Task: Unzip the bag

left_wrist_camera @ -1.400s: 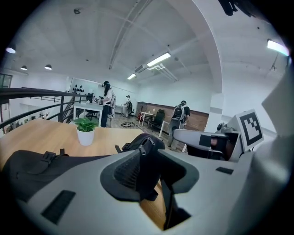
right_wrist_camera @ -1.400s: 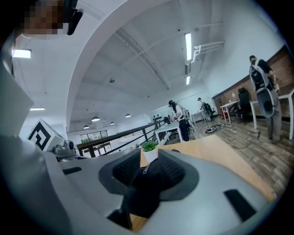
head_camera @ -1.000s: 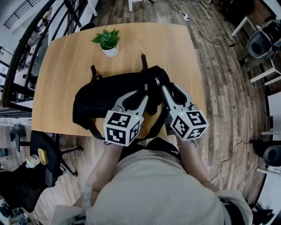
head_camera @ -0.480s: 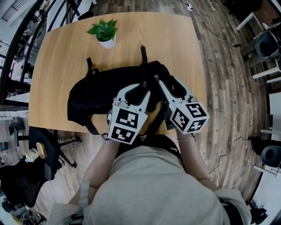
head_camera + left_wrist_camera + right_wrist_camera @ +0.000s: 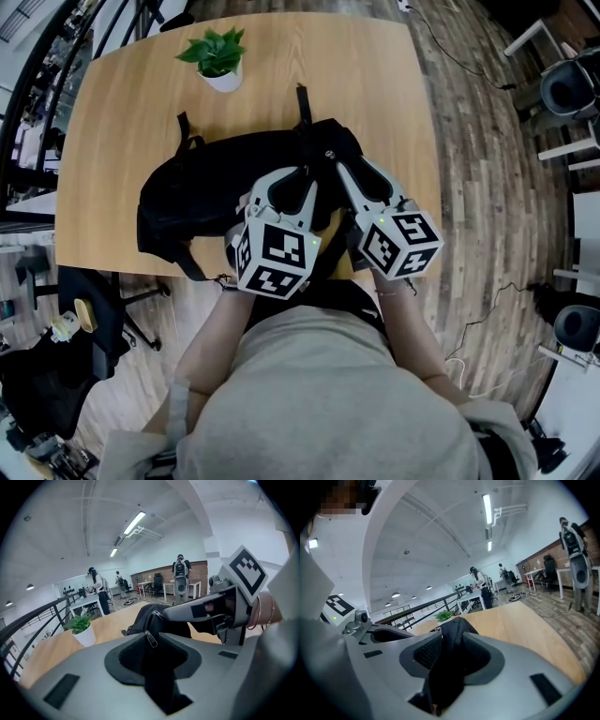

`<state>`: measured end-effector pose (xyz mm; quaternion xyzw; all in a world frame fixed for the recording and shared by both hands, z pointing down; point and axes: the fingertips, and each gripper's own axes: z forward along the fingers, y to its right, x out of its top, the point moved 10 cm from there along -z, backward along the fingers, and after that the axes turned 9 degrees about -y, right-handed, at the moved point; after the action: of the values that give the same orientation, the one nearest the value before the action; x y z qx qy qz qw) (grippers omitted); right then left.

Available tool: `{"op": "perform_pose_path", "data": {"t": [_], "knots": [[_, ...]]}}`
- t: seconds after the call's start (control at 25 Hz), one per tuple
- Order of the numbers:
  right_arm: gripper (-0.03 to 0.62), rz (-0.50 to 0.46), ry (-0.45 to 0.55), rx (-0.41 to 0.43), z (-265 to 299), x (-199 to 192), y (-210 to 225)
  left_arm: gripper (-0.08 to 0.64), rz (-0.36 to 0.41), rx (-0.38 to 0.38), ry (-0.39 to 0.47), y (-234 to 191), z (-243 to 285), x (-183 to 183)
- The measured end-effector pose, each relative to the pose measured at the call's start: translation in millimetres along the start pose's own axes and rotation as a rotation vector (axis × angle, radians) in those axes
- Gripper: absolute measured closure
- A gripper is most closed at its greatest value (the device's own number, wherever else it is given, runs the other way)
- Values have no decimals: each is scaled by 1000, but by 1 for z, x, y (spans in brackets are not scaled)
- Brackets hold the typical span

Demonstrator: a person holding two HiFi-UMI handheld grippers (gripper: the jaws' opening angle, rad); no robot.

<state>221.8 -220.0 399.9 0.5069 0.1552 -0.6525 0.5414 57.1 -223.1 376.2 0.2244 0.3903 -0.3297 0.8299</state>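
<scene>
Black bag (image 5: pixel 206 202) lies lengthwise across the wooden bench (image 5: pixel 122 112), soft and slumped, straps trailing off its far side; potted plant (image 5: pixel 214 56) sits well apart behind it. Both grippers are at its right end, side by side. On the left gripper (image 5: pixel 152 641) the fingers (image 5: pixel 84 667) have just been closing and pinch black fabric, w/ the metal zip pull (image 5: pixel 151 638) at their tips. The right gripper (image 5: pixel 449 641) has just been closing too (raised fold of bag clamped between its pads).

Black bag (image 5: pixel 187 206) lies slumped on wooden table (image 5: pixel 122 112).
</scene>
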Motion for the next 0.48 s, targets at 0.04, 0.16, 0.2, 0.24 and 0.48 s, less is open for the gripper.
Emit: {"op": "perform_pose_path", "data": {"t": [0.04,0.16,0.2,0.24,0.48], "knots": [[463,0,-1,-1,0,0,1,458,7,4,2,0,0,1],[476,2,-4,-3,-1,1,3,468,10,-2,5,0,-2,1],[479,3,-6,-3,-1,0,3,471,8,-8,5,0,-2,1],[479,3,-7,-2,-2,0,4,472,5,-15,6,0,-3,0],[490,1,-12,4,-3,-1,3,503,-69,-80,17,-4,-9,-2]]}}
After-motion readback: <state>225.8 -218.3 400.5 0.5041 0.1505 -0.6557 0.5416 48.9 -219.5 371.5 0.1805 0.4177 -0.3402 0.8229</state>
